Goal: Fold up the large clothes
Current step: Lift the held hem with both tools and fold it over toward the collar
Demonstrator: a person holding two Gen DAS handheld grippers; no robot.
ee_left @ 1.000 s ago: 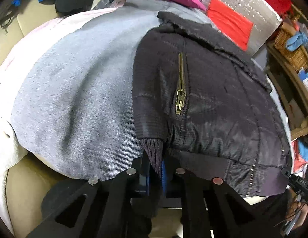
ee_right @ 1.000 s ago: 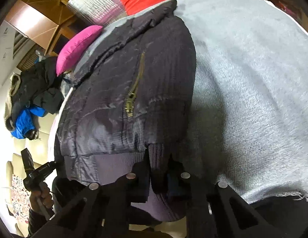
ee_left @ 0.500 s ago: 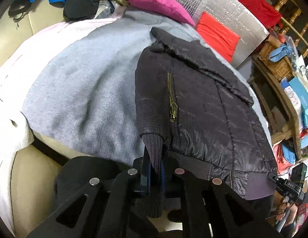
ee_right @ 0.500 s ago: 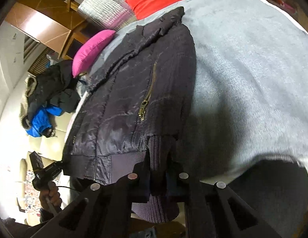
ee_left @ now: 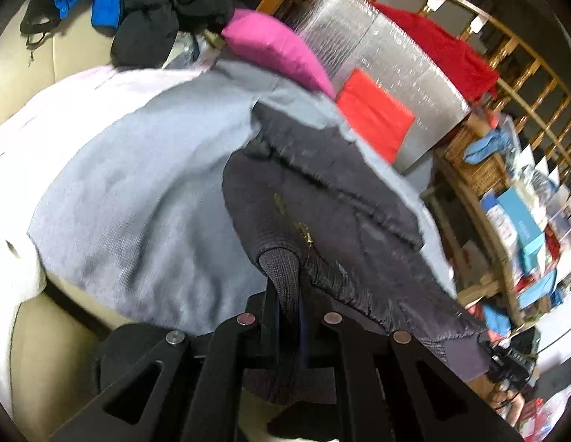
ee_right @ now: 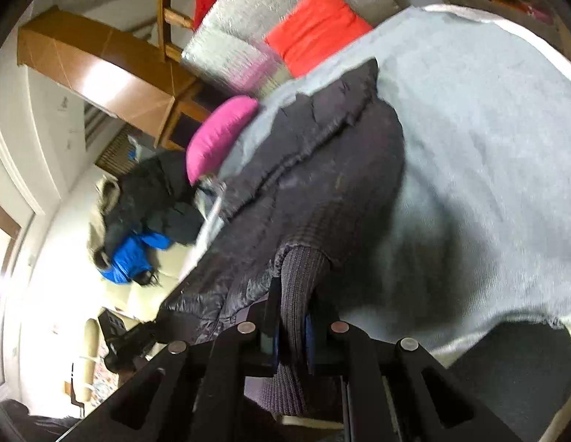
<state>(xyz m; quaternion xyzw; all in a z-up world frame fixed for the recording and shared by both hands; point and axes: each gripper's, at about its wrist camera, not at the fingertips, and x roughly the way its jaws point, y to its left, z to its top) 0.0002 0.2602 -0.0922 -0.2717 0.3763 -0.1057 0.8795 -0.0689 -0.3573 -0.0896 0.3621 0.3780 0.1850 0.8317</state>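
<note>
A dark quilted jacket (ee_left: 344,213) with a brass zip lies on a grey blanket (ee_left: 138,199); its near end is raised off the blanket. My left gripper (ee_left: 289,309) is shut on one ribbed knit cuff (ee_left: 283,272) of the jacket at its bottom edge. My right gripper (ee_right: 292,316) is shut on the other ribbed cuff (ee_right: 302,272), with the jacket (ee_right: 314,184) stretching away over the grey blanket (ee_right: 487,169). The collar end rests far up near the cushions.
A pink cushion (ee_left: 278,49), a red cushion (ee_left: 377,118) and a silver foil panel (ee_left: 377,62) stand behind the blanket. A pile of black and blue coats (ee_right: 145,213) lies on the cream sofa. Wooden railing and cluttered shelves (ee_left: 524,221) stand at the right.
Both grippers have pulled back and lifted with the cuffs held. The jacket's near hem has risen and bunched toward the collar, and both views are now blurred by motion.
</note>
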